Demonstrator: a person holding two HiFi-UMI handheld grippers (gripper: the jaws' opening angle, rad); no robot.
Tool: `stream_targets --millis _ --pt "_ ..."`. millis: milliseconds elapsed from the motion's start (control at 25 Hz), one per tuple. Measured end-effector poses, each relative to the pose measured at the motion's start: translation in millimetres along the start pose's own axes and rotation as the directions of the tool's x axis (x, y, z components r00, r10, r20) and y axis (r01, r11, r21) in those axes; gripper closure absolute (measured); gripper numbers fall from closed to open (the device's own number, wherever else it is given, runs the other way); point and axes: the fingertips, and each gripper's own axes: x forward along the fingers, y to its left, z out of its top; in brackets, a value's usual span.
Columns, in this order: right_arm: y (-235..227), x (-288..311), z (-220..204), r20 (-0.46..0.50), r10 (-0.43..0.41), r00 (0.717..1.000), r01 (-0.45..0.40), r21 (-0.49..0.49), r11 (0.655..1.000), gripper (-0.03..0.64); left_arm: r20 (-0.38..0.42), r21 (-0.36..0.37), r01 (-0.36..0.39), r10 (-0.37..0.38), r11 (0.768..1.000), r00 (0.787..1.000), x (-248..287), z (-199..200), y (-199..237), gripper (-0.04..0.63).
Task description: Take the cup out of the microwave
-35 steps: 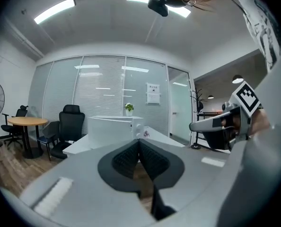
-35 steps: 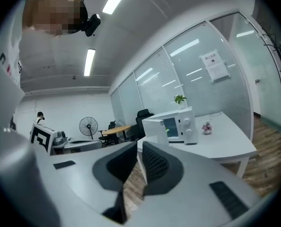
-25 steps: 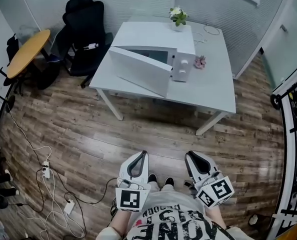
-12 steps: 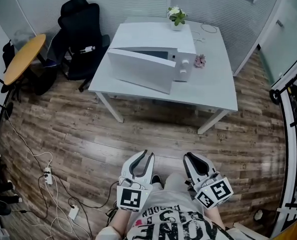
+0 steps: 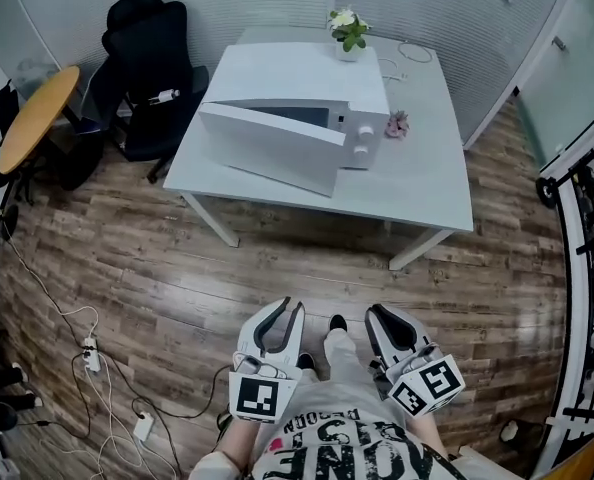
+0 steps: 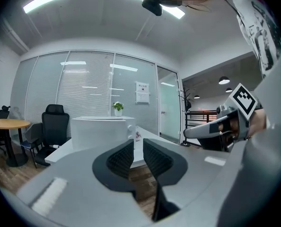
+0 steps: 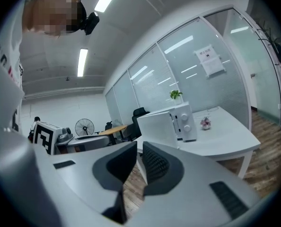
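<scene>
A white microwave point(image 5: 307, 83) stands on the white table point(image 5: 427, 183), its door point(image 5: 267, 153) swung open toward me. The door hides the inside, so no cup shows in any view. Both grippers hang low in front of the person's body, well short of the table. My left gripper point(image 5: 279, 313) has its jaws a little apart with nothing between them; they parted and have just been closing slightly. My right gripper point(image 5: 379, 315) is shut and empty. The left gripper point(image 6: 137, 144) view shows the microwave point(image 6: 101, 132) straight ahead; in the right gripper point(image 7: 139, 148) view the microwave point(image 7: 176, 122) is at centre right.
A potted plant point(image 5: 347, 30), a white cable and a small pink ornament point(image 5: 397, 123) share the table. A black office chair point(image 5: 142, 63) and a round wooden table point(image 5: 37, 103) stand at left. Cables and a power strip point(image 5: 92, 348) lie on the wooden floor; a black railing point(image 5: 587, 198) is at right.
The left gripper's jaws went from shut to slightly apart. The person has stepped forward, one foot now showing between the grippers, and both grippers came closer to the table.
</scene>
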Motion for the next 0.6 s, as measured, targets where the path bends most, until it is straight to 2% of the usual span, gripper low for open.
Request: stream_targets --millis 360,600 --pt "-61 43 40 0.010 0.078 0.997 -0.077 -0.035 0.996 0.572 0.050 -0.003 -0.085 0.085 0.996 0.995 66 30 11 0.538" --pt "-98 55 52 0.002 0.120 0.993 -0.120 -0.032 0.992 0.572 0.064 -0.021 -0.160 0.161 0.987 0.985 92 41 11 0.549"
